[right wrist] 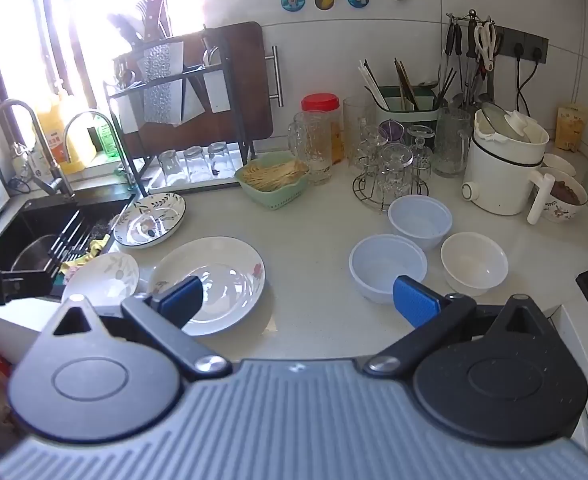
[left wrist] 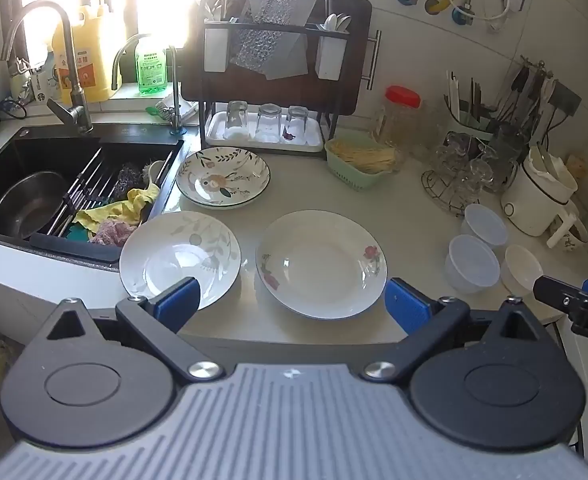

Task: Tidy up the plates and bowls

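Three round glazed plates are set flat on the pale speckled counter right of the black sink; three smooth bowls farther right. Both blue-padded grippers, left gripper and right gripper, are spread wide, empty.

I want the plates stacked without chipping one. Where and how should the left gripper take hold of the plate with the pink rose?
Probably the near rim of the pink rose plate. It lies flat, right way up, apart from its neighbours, and its raised, flared lip faces the open left gripper. Come in low from the counter's front edge, one finger under the lip, one over it.
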A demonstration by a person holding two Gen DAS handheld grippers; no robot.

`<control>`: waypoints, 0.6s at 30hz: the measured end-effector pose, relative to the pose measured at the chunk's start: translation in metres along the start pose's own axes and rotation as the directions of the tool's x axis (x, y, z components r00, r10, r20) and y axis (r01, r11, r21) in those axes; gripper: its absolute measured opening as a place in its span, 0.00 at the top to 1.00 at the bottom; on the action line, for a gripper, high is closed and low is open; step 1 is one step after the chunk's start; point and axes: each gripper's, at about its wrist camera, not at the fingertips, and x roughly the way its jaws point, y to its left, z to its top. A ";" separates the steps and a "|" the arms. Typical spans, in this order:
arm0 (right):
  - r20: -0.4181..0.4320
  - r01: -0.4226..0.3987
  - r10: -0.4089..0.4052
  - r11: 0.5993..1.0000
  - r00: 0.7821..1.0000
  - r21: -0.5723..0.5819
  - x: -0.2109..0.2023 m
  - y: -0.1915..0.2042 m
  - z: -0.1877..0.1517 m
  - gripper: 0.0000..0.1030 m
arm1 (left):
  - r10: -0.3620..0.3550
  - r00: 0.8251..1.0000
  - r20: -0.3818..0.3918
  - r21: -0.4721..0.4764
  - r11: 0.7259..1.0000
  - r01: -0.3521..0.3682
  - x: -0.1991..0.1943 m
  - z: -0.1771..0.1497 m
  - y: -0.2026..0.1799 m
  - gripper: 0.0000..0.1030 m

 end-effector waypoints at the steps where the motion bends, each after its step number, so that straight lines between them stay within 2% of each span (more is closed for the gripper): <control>1: -0.003 -0.011 0.011 1.000 1.000 0.013 0.000 -0.002 0.001 0.00 | -0.001 1.000 0.002 0.002 1.000 0.001 0.000 0.000 0.000 0.02; 9: 0.010 0.007 -0.007 1.000 1.000 0.006 0.000 0.001 0.000 0.00 | -0.013 1.000 0.013 0.011 1.000 0.013 -0.004 -0.001 0.004 0.02; 18: 0.006 0.000 -0.001 1.000 1.000 0.025 0.002 0.001 0.003 0.00 | -0.010 1.000 -0.013 0.028 1.000 0.011 0.004 0.004 -0.003 0.02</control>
